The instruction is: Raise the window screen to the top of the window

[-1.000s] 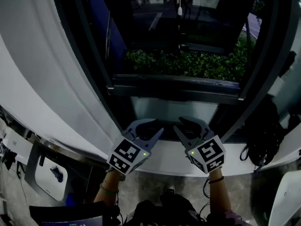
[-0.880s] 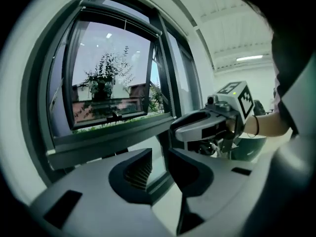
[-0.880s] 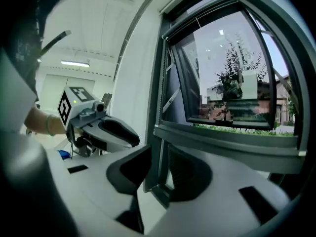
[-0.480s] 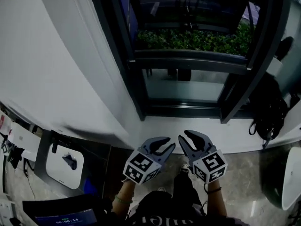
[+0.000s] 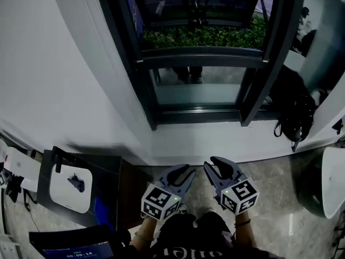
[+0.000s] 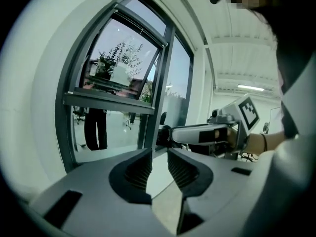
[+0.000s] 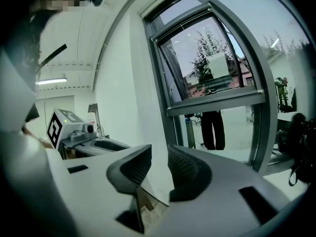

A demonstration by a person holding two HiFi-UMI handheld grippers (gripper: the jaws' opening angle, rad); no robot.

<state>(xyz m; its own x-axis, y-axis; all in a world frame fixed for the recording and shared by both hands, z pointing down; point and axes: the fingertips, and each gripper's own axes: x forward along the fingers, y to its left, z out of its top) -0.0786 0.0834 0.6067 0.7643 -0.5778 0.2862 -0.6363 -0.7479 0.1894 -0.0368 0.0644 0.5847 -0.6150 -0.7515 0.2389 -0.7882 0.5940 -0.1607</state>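
The dark-framed window (image 5: pixel 144 99) rises above a white sill (image 5: pixel 215 142). A horizontal dark rail (image 5: pixel 199 55) crosses it, with a clear pane below and a darker area above; the same rail (image 6: pixel 108 102) appears in the left gripper view. I cannot make out the screen's mesh. My left gripper (image 5: pixel 186 170) and right gripper (image 5: pixel 211 162) hang side by side low in the head view, well back from the sill and touching nothing. Each has its jaws drawn to a narrow slit with nothing between, as seen on the left gripper (image 6: pixel 159 152) and right gripper (image 7: pixel 159 149).
A black bag (image 5: pixel 294 117) rests at the sill's right end. A white device (image 5: pixel 67 185) lies on a dark stand at the left. A white rounded object (image 5: pixel 334 182) stands at the right edge. A person's legs (image 5: pixel 188 74) show beyond the glass.
I have backed away from the window. Both grippers, which were up at the sill, now sit lower and farther from it, still side by side.
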